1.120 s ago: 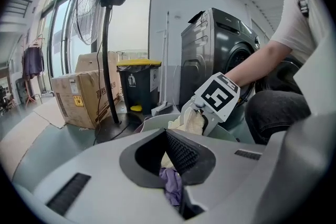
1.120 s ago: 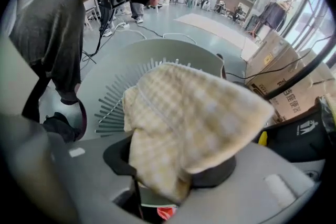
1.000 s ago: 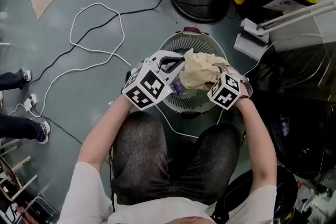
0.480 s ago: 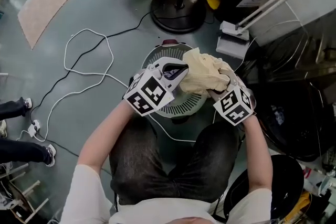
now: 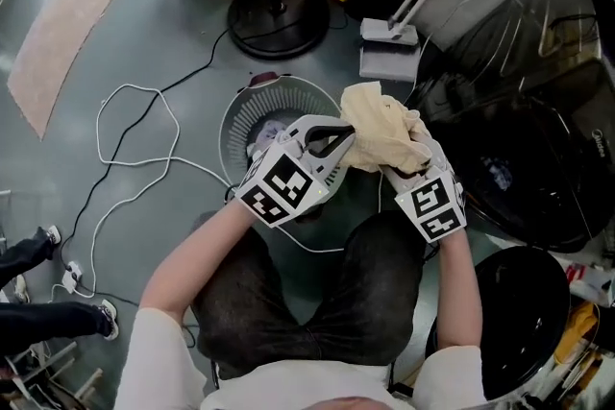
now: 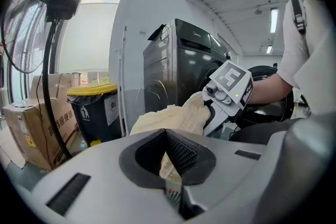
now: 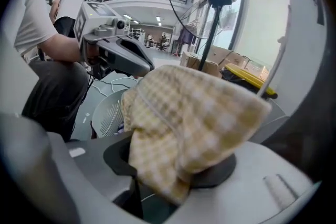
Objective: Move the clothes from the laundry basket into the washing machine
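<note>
My left gripper (image 5: 334, 141) and right gripper (image 5: 411, 160) both clamp jaws on the yellow cloth (image 5: 380, 125) between them — bunched so nothing trails

Even indoor light, window glare, fisheye edges, blurred near cloth

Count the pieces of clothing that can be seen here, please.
2. One yellow checked cloth is held up by the left gripper and right gripper. One pale piece lies in the laundry basket; more may be hidden beneath.
</note>
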